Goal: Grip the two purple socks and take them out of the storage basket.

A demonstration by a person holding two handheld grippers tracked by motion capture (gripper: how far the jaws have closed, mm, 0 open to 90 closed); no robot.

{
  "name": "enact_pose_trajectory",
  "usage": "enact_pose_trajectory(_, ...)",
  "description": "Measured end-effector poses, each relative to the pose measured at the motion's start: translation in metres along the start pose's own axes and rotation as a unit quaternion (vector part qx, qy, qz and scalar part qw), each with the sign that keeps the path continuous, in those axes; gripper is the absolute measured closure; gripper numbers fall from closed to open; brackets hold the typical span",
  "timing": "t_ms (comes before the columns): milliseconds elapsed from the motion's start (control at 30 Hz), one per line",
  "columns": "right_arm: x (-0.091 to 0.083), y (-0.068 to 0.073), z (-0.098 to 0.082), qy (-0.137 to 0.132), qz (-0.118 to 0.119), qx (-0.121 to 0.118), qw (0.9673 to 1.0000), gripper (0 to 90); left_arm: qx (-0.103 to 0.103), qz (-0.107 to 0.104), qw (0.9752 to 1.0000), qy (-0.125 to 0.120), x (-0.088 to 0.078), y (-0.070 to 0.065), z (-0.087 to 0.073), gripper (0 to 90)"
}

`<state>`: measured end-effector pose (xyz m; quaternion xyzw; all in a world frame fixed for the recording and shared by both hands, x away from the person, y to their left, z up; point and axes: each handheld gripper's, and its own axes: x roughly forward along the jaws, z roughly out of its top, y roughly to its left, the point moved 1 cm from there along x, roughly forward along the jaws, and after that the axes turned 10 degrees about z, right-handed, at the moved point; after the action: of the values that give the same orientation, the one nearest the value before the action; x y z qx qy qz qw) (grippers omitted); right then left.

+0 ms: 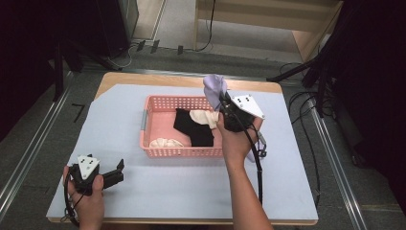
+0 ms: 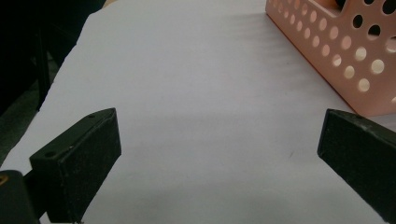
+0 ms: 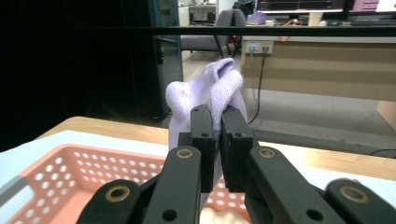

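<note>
Pink plastic basket (image 1: 182,152) with holes in its walls sits near the middle of a pale sheet (image 1: 158,191) that covers the wooden table (image 1: 143,77) in the high view. Inside it lie a black garment (image 1: 194,127), a cream one at the far right (image 1: 205,116) and another cream one at the near left (image 1: 165,143). The right gripper (image 1: 223,103) is held up above the basket's right end, and a lilac sock (image 1: 214,87) hangs pinched in it, clear of the basket. The left gripper (image 1: 119,171) rests low at the near left corner of the sheet, well apart from the basket, jaws spread

Seen from the left gripper view, the two black jaws stand wide apart with nothing between them, just bare sheet (image 2: 201,93); a corner of the basket (image 2: 336,60) shows at the upper right

Looking along the right gripper (image 3: 218,154) in its own view, the jaws are closed nearly together on the lilac sock (image 3: 210,88), whose bunched end sticks up above them. Below the jaws is the basket (image 3: 70,168), with a bit of cream cloth (image 3: 222,217) at the bottom edge
</note>
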<state>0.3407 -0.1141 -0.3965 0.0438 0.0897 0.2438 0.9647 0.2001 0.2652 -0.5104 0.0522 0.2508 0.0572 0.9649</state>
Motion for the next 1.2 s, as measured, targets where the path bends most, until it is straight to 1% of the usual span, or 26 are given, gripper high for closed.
enact_pose_trajectory(33, -0.002, -0.003, 0.0, -0.001, -0.004, 0.002, 1.0, 85.9, 0.0, 0.001, 1.0, 0.0, 0.0, 0.0, 0.0, 0.4)
enact_pose_trajectory(67, -0.003, -0.006, 0.0, -0.002, -0.007, -0.002, 1.0, 85.9, 0.0, 0.001, 1.0, 0.001, 0.0, 0.0, 0.0, 0.4)
enact_pose_trajectory(100, -0.003, -0.006, 0.0, -0.002, -0.007, -0.002, 1.0, 85.9, 0.0, 0.001, 1.0, 0.001, 0.0, 0.0, 0.0, 0.3)
enact_pose_trajectory(133, -0.007, -0.011, -0.001, -0.002, -0.013, 0.002, 0.9999, 85.8, 0.0, 0.001, 1.0, 0.0, 0.0, 0.0, 0.0, 0.4)
enact_pose_trajectory(167, -0.007, -0.011, -0.001, -0.002, -0.013, 0.002, 0.9999, 85.8, 0.0, 0.001, 1.0, 0.0, 0.0, 0.0, 0.0, 0.3)
enact_pose_trajectory(200, -0.009, -0.017, -0.002, -0.003, -0.02, 0.001, 0.9998, 85.9, 0.0, 0.001, 1.0, 0.0, 0.0, 0.0, 0.0, 0.4)
enact_pose_trajectory(233, -0.009, -0.017, -0.002, -0.003, -0.02, 0.001, 0.9998, 85.9, 0.0, 0.001, 1.0, 0.0, 0.0, 0.0, 0.0, 0.4)
enact_pose_trajectory(267, -0.013, -0.023, -0.005, -0.002, -0.028, 0.006, 0.9996, 85.9, 0.001, 0.001, 1.0, 0.001, 0.0, 0.0, 0.0, 0.3)
enact_pose_trajectory(300, -0.013, -0.023, -0.005, -0.002, -0.028, 0.006, 0.9996, 85.9, 0.001, 0.001, 1.0, 0.001, 0.0, 0.0, 0.0, 0.4)
enact_pose_trajectory(367, -0.018, -0.032, -0.007, -0.003, -0.038, 0.009, 0.9992, 85.9, 0.001, 0.001, 1.0, 0.0, 0.0, 0.0, 0.0, 0.3)
enact_pose_trajectory(433, -0.019, -0.033, -0.008, -0.002, -0.04, 0.012, 0.9991, 85.9, 0.002, 0.001, 1.0, 0.002, -0.001, 0.0, 0.0, 0.4)
enact_pose_trajectory(467, -0.022, -0.039, -0.01, -0.003, -0.047, 0.012, 0.9988, 85.9, 0.001, 0.001, 1.0, 0.001, 0.0, 0.0, 0.0, 0.3)
enact_pose_trajectory(500, -0.022, -0.039, -0.01, -0.003, -0.047, 0.012, 0.9988, 85.9, 0.001, 0.001, 1.0, 0.001, 0.0, 0.0, 0.0, 0.3)
enact_pose_trajectory(667, -0.029, -0.055, -0.018, 0.004, -0.066, 0.015, 0.9977, 85.8, 0.001, 0.002, 1.0, 0.001, 0.0, 0.0, 0.0, 0.4)
enact_pose_trajectory(733, -0.031, -0.061, -0.021, 0.005, -0.074, 0.018, 0.9971, 85.9, 0.001, 0.002, 1.0, 0.0, 0.0, 0.0, 0.0, 0.4)
enact_pose_trajectory(800, -0.034, -0.067, -0.025, 0.011, -0.082, 0.023, 0.9963, 85.8, 0.0, 0.002, 1.0, -0.001, 0.0, 0.0, 0.0, 0.4)
enact_pose_trajectory(833, -0.034, -0.067, -0.025, 0.011, -0.082, 0.023, 0.9963, 85.8, 0.0, 0.002, 1.0, -0.001, 0.0, 0.0, 0.0, 0.3)
enact_pose_trajectory(867, -0.036, -0.073, -0.03, 0.014, -0.09, 0.026, 0.9955, 85.9, 0.0, 0.002, 1.0, -0.001, 0.0, 0.0, 0.0, 0.4)
enact_pose_trajectory(967, -0.037, -0.08, -0.039, 0.025, -0.098, 0.032, 0.9943, 85.8, 0.0, 0.002, 1.0, -0.001, 0.0, 0.0, 0.0, 0.4)
enact_pose_trajectory(1033, -0.038, -0.084, -0.046, 0.029, -0.102, 0.036, 0.9937, 85.8, 0.0, 0.002, 1.0, -0.001, 0.0, 0.0, 0.0, 0.4)
enact_pose_trajectory(1067, -0.038, -0.084, -0.046, 0.029, -0.102, 0.036, 0.9937, 85.8, 0.0, 0.002, 1.0, -0.001, 0.0, 0.0, 0.0, 0.4)
enact_pose_trajectory(1100, -0.039, -0.088, -0.054, 0.036, -0.106, 0.043, 0.9927, 85.9, 0.0, 0.002, 1.0, -0.001, 0.0, 0.0, 0.0, 0.3)
enact_pose_trajectory(1133, -0.04, -0.089, -0.058, 0.041, -0.108, 0.047, 0.9921, 85.8, -0.001, 0.002, 1.0, -0.001, 0.0, 0.0, 0.0, 0.4)
enact_pose_trajectory(1200, -0.04, -0.09, -0.062, 0.044, -0.11, 0.049, 0.9917, 85.9, 0.0, 0.002, 1.0, -0.001, 0.0, 0.0, 0.0, 0.4)
